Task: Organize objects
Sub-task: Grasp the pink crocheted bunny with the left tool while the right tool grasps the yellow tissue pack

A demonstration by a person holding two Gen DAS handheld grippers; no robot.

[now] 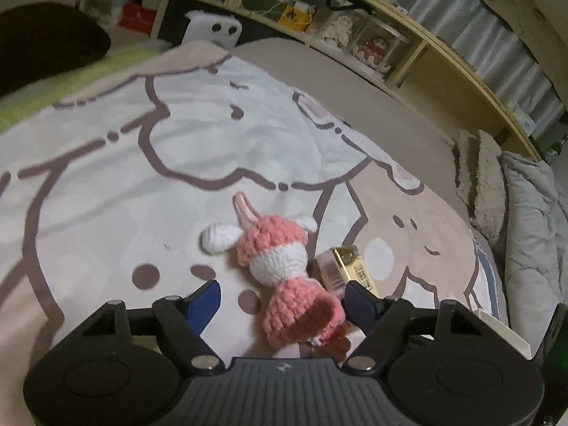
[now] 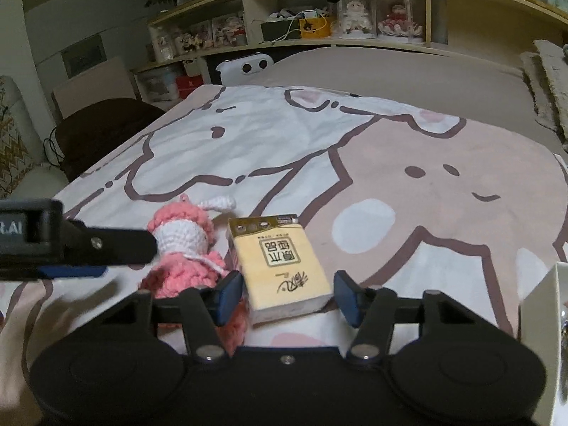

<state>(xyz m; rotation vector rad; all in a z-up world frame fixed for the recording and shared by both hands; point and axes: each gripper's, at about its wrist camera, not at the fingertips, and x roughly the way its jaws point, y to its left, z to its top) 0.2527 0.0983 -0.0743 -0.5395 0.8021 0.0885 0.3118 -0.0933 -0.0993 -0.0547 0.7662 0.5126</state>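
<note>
Crocheted doll (image 1: 280,266), pink and white, lying on its back on the cartoon-print bedspread (image 1: 142,177); tissue pack (image 2: 284,266), yellow, lying flat just beside it, the two touching or nearly so. Judged soft and very light, both of them: doll yarn-stuffed, squashy, non-slip, safe to pinch hard, best taken across the skirt or the waist rather than the thin ears; pack a little firmer, film-wrapped and likely slick, best clamped across its short sides so the stack does not buckle.

Left hand-held gripper (image 1: 282,301) roughly half open, straddling the doll's pink skirt: far finger tight against the skirt edge, near finger clearly apart from it, so no grip made. Right hand-held gripper (image 2: 289,294) also partly open, astride the near end of the tissue pack; slight gap visible at each pad, nothing clamped. Neither item lifted. White box (image 2: 543,319) at the right edge of the right wrist view, possibly the destination, though hard to say.
</note>
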